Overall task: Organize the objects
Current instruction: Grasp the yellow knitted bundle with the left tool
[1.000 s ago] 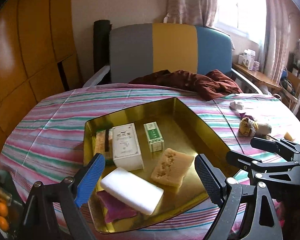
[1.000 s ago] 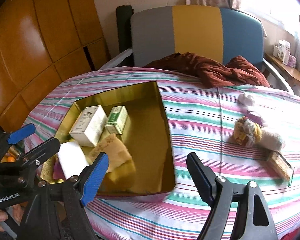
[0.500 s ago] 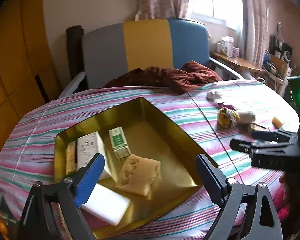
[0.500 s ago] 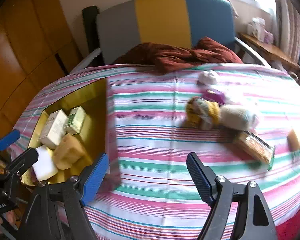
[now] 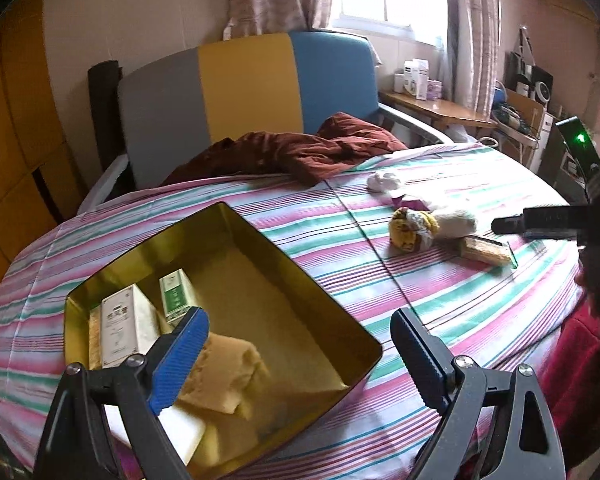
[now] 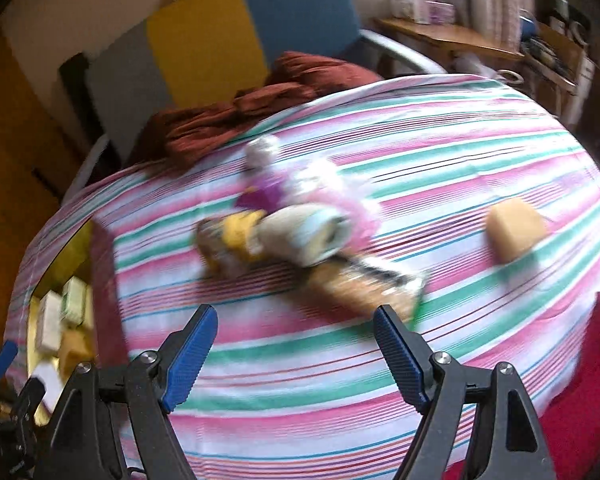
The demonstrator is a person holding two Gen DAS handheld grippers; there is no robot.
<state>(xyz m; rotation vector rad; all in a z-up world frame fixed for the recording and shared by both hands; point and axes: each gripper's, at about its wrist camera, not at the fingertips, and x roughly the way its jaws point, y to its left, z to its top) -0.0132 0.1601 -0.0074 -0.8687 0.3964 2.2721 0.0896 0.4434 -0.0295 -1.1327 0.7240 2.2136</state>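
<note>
A tablecloth (image 5: 440, 292) striped pink, green and white fills mid-frame. Lower left, a gold tin (image 5: 332, 320) holds a white box (image 5: 120, 328), a green-and-white box (image 5: 174, 294) and a tan sponge (image 5: 224, 372). Upper centre, a grey, yellow and blue chair (image 5: 244, 84) carries maroon cloth (image 5: 300, 148). Gripper pads (image 5: 180, 360) are blue.

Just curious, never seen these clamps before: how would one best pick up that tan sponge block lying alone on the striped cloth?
Probably from above, pads on two opposite flat sides of the tan sponge block. It lies alone on the striped cloth, so the open right gripper has room around it.
</note>
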